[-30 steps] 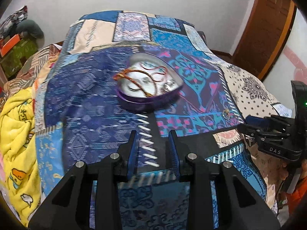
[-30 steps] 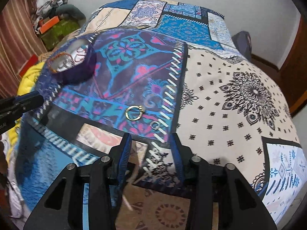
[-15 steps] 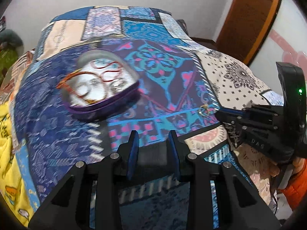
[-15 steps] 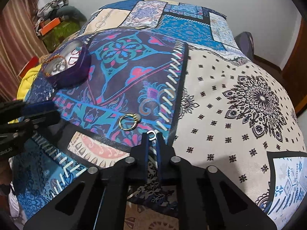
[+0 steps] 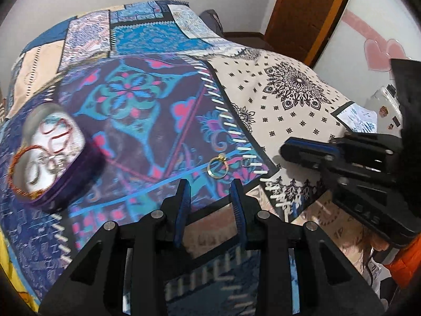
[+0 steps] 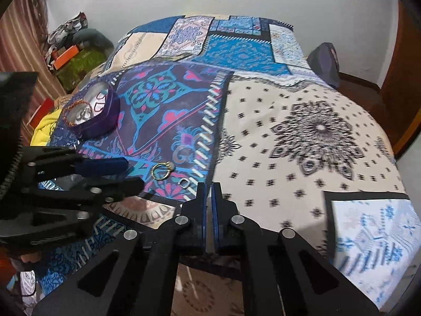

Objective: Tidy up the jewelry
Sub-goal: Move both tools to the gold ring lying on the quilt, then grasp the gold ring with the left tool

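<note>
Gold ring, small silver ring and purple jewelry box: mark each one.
gold ring (image 5: 217, 167), left wrist view, on its band.
small silver ring (image 6: 183, 183), right wrist view, on its band.
purple jewelry box (image 6: 105, 121), right wrist view, on its side wall.

Both grippers are showing matte black frames w/ triangular cutouts & round silver screw heads: left gripper (image 5: 210, 184), right gripper (image 6: 208, 187). Fingers (image 5: 182, 208) are wearing blue pads on inner faces, black outside. In the left wrist view the right unit's body is carrying faint embossed lettering, and an orange sleeve (image 5: 405, 260) is peeking out under it w/ a thin black cable alongside.
</note>
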The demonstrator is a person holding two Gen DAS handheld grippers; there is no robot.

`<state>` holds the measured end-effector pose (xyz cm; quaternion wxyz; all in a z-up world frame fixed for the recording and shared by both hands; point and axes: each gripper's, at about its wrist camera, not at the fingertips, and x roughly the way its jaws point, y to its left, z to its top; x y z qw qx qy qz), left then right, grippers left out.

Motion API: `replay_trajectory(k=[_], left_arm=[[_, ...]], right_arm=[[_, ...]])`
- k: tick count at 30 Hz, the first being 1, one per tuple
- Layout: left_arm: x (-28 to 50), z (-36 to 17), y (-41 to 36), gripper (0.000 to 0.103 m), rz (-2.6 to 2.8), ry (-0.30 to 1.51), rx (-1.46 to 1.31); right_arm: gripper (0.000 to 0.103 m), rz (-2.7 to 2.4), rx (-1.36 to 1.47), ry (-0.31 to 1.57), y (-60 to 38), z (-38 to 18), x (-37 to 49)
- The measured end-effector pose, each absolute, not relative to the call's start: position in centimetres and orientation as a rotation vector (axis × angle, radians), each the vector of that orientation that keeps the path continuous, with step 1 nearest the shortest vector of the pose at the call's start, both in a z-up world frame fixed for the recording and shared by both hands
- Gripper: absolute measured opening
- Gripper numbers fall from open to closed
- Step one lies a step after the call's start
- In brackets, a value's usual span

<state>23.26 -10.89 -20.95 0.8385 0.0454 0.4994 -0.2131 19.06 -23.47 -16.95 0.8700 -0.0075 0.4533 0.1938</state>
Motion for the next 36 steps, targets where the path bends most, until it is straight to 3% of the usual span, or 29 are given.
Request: replay_trajectory(k=[6, 9, 13, 14, 15, 29, 31, 36], left_arm=[[24.6, -21.7, -11.9, 0.03, -0.453, 1.071, 0.097], [24.8, -22.0, -12.3, 0.016, -0.438, 1.058, 0.135], [24.8, -21.9, -11.9, 0.015, -0.439, 1.051, 0.129], [24.6, -21.9, -11.7, 0.011, -0.428, 1.046, 0.132], [24.5, -21.9, -11.5, 0.0, -0.408, 1.043, 0.144], [23.1, -21.9, -9.1, 0.001, -0.385, 1.013, 0.139], [23.0, -21.9, -9.2, 0.005, -0.391, 1.013, 0.144], [22.9, -21.8, -9.5, 0.016, -0.413, 1.025, 0.139]], right_arm=[[0.004, 0.461, -0.001, 0.984, -23.7, -16.9, 19.1], [0.008, 0.483, -0.002, 1.001, -23.4, -17.1, 19.4], [0.016, 0.498, -0.03, 1.011, -22.5, -17.3, 19.8], [0.017, 0.501, -0.038, 1.015, -22.3, -17.4, 19.9], [0.018, 0.506, -0.044, 1.019, -22.0, -17.5, 20.0], [0.017, 0.518, -0.132, 1.021, -19.7, -19.0, 20.9], [0.01, 0.507, -0.152, 1.011, -19.5, -19.0, 20.6], [0.01, 0.505, -0.152, 1.007, -19.5, -18.9, 20.6]])
